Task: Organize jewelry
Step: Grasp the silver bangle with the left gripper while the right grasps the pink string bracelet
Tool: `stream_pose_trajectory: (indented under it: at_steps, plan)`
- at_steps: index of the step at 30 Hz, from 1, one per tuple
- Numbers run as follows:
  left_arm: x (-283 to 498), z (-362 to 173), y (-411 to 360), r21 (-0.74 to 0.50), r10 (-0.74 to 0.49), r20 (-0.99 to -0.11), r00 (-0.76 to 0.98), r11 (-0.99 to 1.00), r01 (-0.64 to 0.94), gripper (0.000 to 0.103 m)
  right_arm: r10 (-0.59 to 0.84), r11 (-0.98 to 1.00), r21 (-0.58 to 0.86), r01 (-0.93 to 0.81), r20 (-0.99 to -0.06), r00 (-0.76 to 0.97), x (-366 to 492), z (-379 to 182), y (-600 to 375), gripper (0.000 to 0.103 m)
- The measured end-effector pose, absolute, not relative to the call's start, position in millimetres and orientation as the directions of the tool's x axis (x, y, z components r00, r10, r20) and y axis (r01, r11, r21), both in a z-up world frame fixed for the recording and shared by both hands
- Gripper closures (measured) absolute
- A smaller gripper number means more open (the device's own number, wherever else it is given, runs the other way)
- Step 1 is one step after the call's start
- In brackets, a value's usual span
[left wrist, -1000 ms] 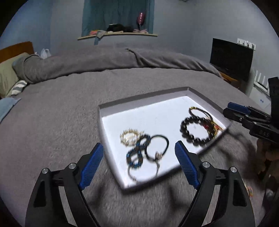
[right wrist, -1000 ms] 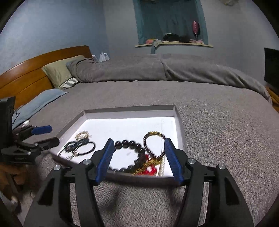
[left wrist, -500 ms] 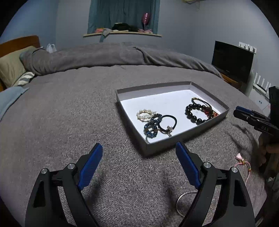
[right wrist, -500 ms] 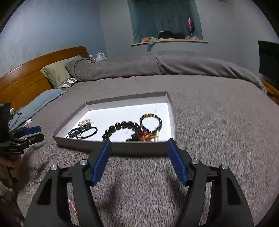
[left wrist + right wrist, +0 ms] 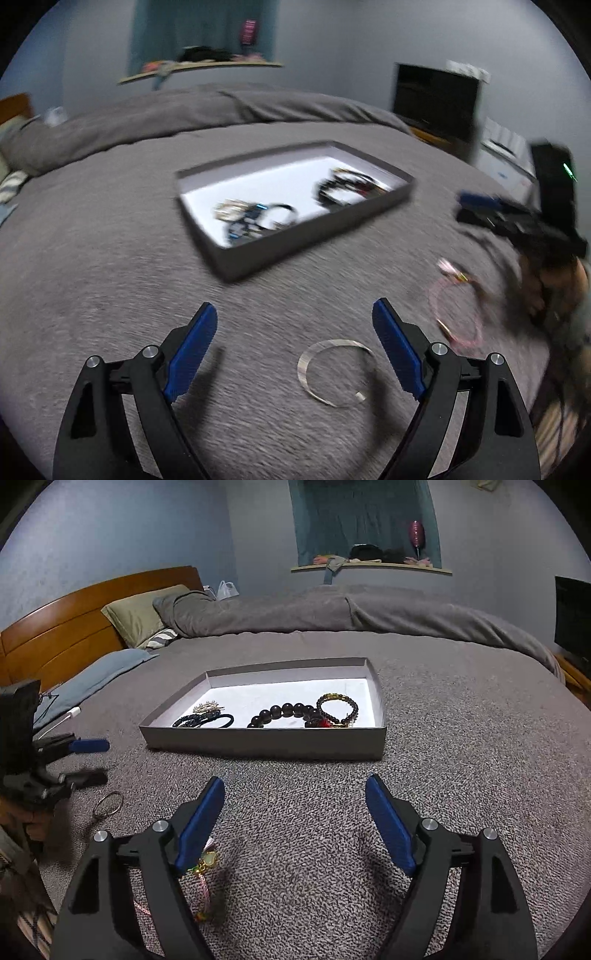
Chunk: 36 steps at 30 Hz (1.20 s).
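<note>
Bracelets (image 5: 303,713) lie in the tray (image 5: 266,743); a ring (image 5: 334,373) and cord (image 5: 456,308) wait at six o'clock. Left gripper (image 5: 294,354) gapes empty; right gripper (image 5: 294,829) is opening, empty.

A bed (image 5: 461,775) covered by a grey, nubbly blanket carries everything. A shallow grey tray (image 5: 266,744) with a white floor is set on it, and behind that a rolled grey duvet (image 5: 332,613) is laid across — with an olive pillow (image 5: 140,616) by the wooden headboard. On the blanket itself, nearer than the tray, two loose pieces are seen: an open silver bangle (image 5: 334,373) and a pink cord bracelet (image 5: 456,314) (blurred in the left view), near each other but apart.
</note>
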State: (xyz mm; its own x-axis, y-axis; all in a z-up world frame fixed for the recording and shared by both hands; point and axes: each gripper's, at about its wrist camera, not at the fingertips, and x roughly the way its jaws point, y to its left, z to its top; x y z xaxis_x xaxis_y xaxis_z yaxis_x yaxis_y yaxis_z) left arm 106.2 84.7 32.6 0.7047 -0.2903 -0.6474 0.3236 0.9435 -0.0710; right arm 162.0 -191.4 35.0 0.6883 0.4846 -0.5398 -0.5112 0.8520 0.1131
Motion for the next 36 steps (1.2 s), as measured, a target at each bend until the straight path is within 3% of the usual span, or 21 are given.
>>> stream_pose_trajectory:
  at_steps: [8,15,16,25,26,28,30,36]
  plan:
    - [94,17,64,-0.010,-0.310,-0.696,0.648,0.906,0.422,0.017,0.503,0.838,0.118,-0.532,-0.547,0.670,161,36,-188,0.023]
    - [98,8,62,-0.019,-0.313,-0.725,0.614,0.900,0.436,0.045,0.507,0.826,0.097,-0.555,-0.560,0.656,159,34,-180,0.023]
    - [98,8,61,-0.022,-0.317,-0.727,0.609,0.897,0.441,0.053,0.510,0.823,0.098,-0.560,-0.562,0.651,159,33,-179,0.023]
    - [105,20,67,-0.006,-0.272,-0.683,0.678,0.930,0.367,0.054,0.568,0.733,0.091,-0.674,-0.626,0.534,146,20,-164,0.023]
    - [108,21,69,-0.012,-0.267,-0.683,0.680,0.935,0.355,0.054,0.573,0.722,0.086,-0.687,-0.630,0.523,142,19,-163,0.023]
    - [115,21,71,-0.014,-0.241,-0.687,0.686,0.948,0.319,0.054,0.580,0.702,0.068,-0.709,-0.632,0.514,134,17,-161,0.043]
    - [120,22,72,-0.022,-0.232,-0.688,0.687,0.954,0.299,0.054,0.580,0.696,0.064,-0.716,-0.639,0.506,130,15,-161,0.051]
    - [120,28,67,-0.034,-0.246,-0.668,0.703,0.953,0.301,0.054,0.561,0.675,0.046,-0.736,-0.680,0.472,124,6,-157,0.054]
